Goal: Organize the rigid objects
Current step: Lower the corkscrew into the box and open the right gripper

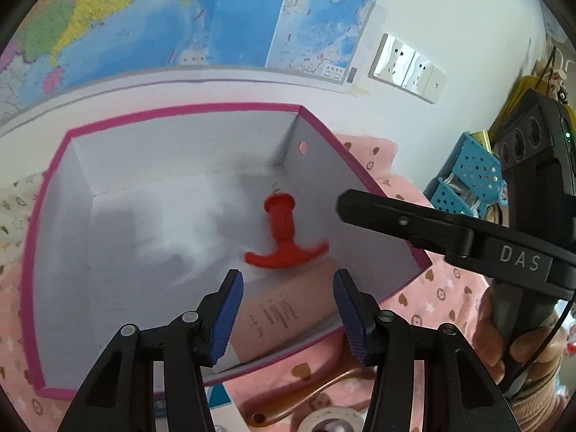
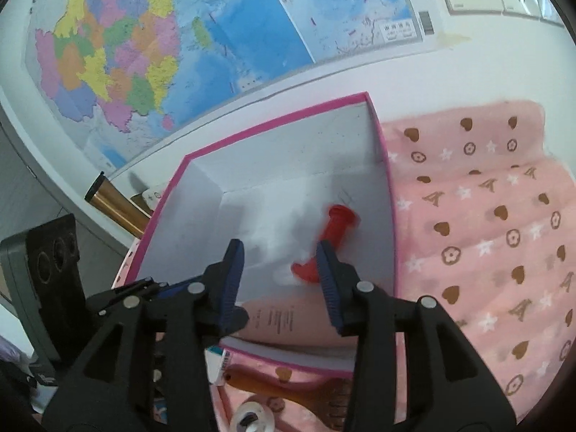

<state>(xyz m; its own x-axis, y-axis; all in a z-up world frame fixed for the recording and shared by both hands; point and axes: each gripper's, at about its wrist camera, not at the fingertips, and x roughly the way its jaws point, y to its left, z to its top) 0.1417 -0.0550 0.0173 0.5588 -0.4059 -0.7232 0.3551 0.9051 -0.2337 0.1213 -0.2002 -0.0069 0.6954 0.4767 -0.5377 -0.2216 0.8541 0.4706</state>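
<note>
Pink-rimmed box (image 1: 46, 187) sits on the pink cloth (image 2: 486, 216). Red T-handled peg (image 1: 280, 237) lies loose inside, near its right wall. Left gripper (image 1: 288, 309) and right gripper (image 2: 280, 273) hover spread, empty. Judgement: withdraw straight, clearing the rim.

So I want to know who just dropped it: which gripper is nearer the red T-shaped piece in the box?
Right. The right gripper hangs open just above the red piece, one finger overlapping it. The left gripper is open too, over the box's near edge.
</note>
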